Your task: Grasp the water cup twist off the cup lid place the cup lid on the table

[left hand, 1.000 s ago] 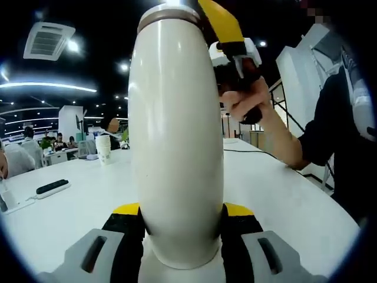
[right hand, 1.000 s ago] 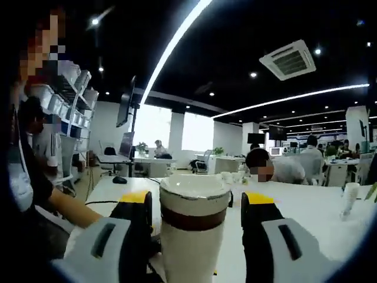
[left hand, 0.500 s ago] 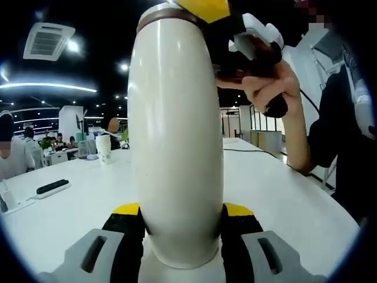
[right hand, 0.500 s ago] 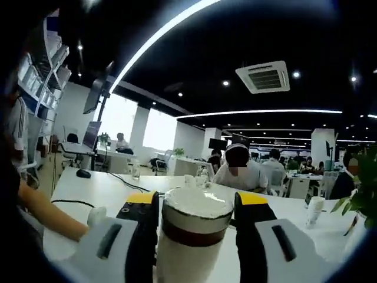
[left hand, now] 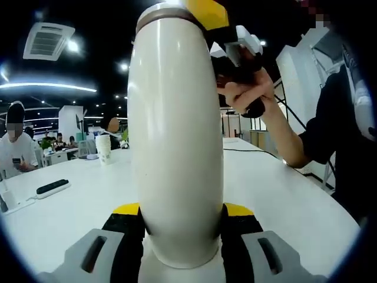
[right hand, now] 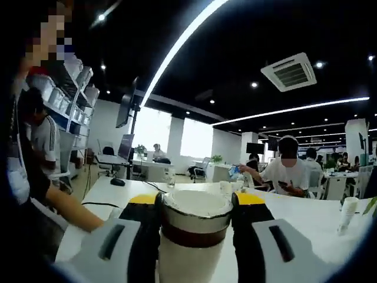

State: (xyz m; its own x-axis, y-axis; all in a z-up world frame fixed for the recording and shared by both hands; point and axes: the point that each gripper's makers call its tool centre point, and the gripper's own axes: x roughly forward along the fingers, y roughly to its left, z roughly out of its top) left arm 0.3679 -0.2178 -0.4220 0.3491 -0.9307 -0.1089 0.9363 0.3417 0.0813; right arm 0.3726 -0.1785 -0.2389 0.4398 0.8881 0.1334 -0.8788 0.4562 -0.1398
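A tall cream water cup [left hand: 177,135] stands upright on the white table [left hand: 283,200]. My left gripper [left hand: 182,210] is shut on its lower body, a yellow pad pressing each side. At the cup's top, a hand holds my right gripper [left hand: 207,12] against the brown band. In the right gripper view the cup lid [right hand: 196,205] sits above that brown band [right hand: 194,233], and my right gripper [right hand: 196,199] is shut on it, both pads touching the lid's sides. The lid still sits on the cup.
A paper cup [left hand: 103,148] and a black remote-like bar [left hand: 53,187] lie on the table's left. Another paper cup [right hand: 347,209] stands at the right, a mouse [right hand: 118,181] at the left. A cable [left hand: 247,151] runs behind. A person's forearm [left hand: 288,141] reaches in from the right.
My right gripper's jaws have closed onto the lid. The hand and right gripper swung round the cup top and back. The left gripper and cup have stayed still.
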